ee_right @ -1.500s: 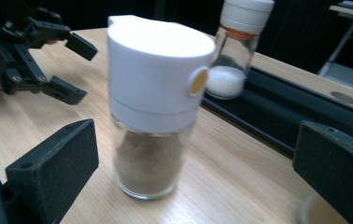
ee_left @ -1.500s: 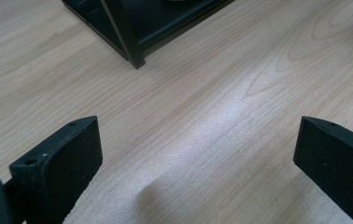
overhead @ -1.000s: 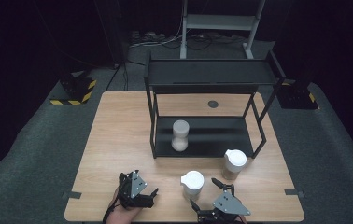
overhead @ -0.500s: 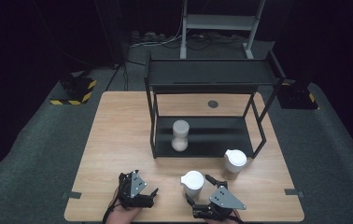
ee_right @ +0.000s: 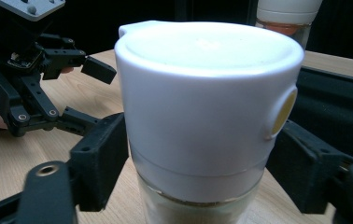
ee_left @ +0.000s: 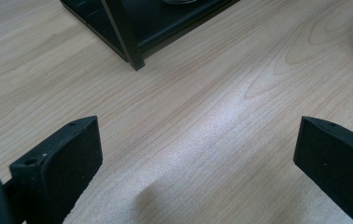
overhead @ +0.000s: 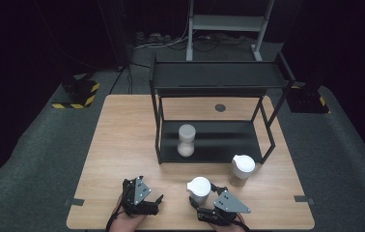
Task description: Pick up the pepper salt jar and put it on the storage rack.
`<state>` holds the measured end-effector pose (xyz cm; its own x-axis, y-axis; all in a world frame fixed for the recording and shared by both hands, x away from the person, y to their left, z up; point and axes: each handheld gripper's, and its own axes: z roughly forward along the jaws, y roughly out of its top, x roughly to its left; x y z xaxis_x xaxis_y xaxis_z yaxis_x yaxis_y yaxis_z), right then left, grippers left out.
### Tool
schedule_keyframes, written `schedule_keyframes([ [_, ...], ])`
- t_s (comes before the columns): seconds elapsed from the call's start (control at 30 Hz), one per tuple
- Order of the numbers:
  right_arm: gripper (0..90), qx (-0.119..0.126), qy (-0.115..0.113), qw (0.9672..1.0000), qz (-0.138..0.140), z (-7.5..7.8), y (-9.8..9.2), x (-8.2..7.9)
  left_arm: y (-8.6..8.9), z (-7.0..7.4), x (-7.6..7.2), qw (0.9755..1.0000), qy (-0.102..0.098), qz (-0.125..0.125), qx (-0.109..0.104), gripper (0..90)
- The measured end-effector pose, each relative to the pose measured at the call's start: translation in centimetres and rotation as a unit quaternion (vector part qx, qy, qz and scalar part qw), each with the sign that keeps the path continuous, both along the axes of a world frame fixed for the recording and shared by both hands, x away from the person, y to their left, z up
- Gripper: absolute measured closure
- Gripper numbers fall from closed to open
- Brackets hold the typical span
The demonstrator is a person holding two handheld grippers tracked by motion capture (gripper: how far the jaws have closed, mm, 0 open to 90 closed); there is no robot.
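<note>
My right gripper (overhead: 204,195): jaws just closing, pinching white-lidded jar (overhead: 199,188) below lid for secure lift. My left gripper (overhead: 157,199): jaws spread, idle over surface (overhead: 122,140).

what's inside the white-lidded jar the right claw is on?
Through the clear glass of the jar below the white lid, a pale beige filling shows; whether powder or grains I cannot tell. The lid covers the upper part. The right claw has just been closing on it.
</note>
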<state>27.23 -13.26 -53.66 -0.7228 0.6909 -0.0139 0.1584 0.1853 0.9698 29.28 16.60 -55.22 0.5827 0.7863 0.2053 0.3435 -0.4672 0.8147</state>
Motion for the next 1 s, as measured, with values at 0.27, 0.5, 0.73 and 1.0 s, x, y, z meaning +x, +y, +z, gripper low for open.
schedule_keyframes([
  [0.27,29.7,-0.003,-0.008,1.0,-0.002,-0.1,-0.1,-0.1,0.0,0.0,0.0,1.0,0.001,0.0,-0.002,1.4],
  [0.5,29.9,-0.006,-0.008,0.9999,-0.008,0.0,0.1,-0.2,0.1,0.0,0.0,1.0,0.001,-0.001,-0.004,1.3],
  [0.73,29.9,-0.004,-0.017,0.9995,-0.028,0.5,0.2,0.0,0.1,0.0,0.0,1.0,0.0,-0.002,-0.006,1.4],
  [1.0,29.9,0.009,-0.025,0.9982,-0.055,1.0,0.4,0.6,0.0,0.0,0.0,1.0,0.0,-0.004,-0.002,1.4],
])
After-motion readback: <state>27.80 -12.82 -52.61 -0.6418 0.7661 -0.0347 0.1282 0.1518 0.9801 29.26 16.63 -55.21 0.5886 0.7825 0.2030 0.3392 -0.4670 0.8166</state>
